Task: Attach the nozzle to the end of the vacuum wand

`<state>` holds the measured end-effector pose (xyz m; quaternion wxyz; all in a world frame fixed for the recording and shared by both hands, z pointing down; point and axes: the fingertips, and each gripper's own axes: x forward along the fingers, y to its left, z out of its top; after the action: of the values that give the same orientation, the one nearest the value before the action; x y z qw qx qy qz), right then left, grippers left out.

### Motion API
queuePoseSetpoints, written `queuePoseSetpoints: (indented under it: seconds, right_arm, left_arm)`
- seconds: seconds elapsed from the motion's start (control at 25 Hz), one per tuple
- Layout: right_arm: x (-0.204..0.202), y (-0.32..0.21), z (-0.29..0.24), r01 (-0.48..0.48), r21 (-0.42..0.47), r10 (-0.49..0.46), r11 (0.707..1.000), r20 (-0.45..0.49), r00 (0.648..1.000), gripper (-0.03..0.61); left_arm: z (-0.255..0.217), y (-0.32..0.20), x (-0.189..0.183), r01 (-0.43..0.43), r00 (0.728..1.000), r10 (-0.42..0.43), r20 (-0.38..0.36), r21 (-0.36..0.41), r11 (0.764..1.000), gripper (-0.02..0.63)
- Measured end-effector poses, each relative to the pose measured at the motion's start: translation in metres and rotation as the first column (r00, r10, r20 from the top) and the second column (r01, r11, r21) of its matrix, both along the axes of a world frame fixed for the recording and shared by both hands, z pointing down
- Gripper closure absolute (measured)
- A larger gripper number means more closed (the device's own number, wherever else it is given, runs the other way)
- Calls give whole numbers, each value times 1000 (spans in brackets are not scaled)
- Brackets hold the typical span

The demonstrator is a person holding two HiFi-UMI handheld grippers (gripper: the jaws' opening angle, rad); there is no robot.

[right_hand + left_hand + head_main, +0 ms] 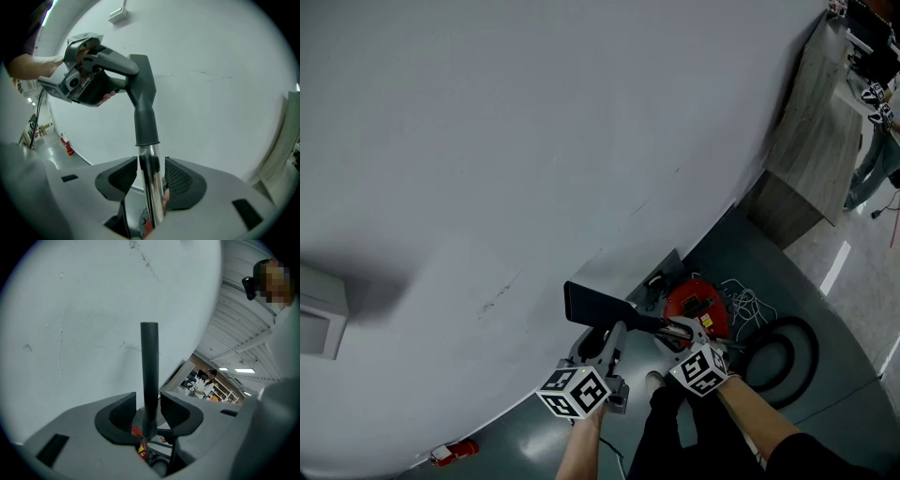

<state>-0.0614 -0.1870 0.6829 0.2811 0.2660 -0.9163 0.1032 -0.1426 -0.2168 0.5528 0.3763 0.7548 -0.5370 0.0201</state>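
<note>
A flat black nozzle point(598, 306) sits on the end of a chrome wand point(152, 183), raised in front of the white wall. In the left gripper view the nozzle point(149, 366) stands edge-on between the jaws of my left gripper point(149, 411); a thin gap shows beside one pad, so the jaws are open around it. My right gripper point(151, 176) is shut on the chrome wand just below the nozzle's black collar point(146, 126). In the head view the left gripper point(605, 352) is under the nozzle and the right gripper point(686, 345) is further down the wand.
A red vacuum cleaner point(697, 307) stands on the floor by the wall, with a coiled black hose point(783, 354) to its right. A red fire extinguisher point(455, 453) lies at the wall's foot on the left. A wooden cabinet point(806, 141) stands at the back right.
</note>
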Motion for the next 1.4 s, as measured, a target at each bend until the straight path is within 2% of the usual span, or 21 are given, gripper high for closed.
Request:
queuePoseSetpoints:
  seconds: [0.12,0.24,0.32,0.4,0.44,0.56,0.88,1.0,1.4]
  right_arm:
    - [9,-1,-24,-67,-68,72,995,77,994,407]
    - [20,-1,-58,-138,-159,166,978,177,970,407]
    - [24,1,-82,-142,-222,197,965,250,948,408]
    - [27,1,-107,-134,-283,229,950,334,914,412]
    - [29,0,-121,-138,-305,251,942,371,894,434]
    - [37,0,-156,-163,-332,307,929,449,839,507]
    - [34,18,-206,-171,-373,369,912,562,740,560]
    - [31,19,-211,-171,-369,368,914,573,732,561]
    - [20,11,-224,-169,-323,335,931,575,746,561]
  left_arm:
    - [-6,11,-4,29,999,-29,-25,2,1000,460]
    - [-14,27,3,21,999,-21,-47,-2,1000,463]
    - [-22,35,13,7,998,-6,-58,5,1000,477]
    - [-34,39,22,-12,998,14,-63,31,999,517]
    - [-41,40,27,-22,998,25,-64,47,999,531]
    - [-62,44,39,-36,997,42,-62,94,995,538]
    - [-102,53,45,-23,998,35,-56,191,981,603]
    - [-106,53,41,-17,998,29,-55,196,980,609]
    - [-107,54,36,-22,998,33,-50,202,979,609]
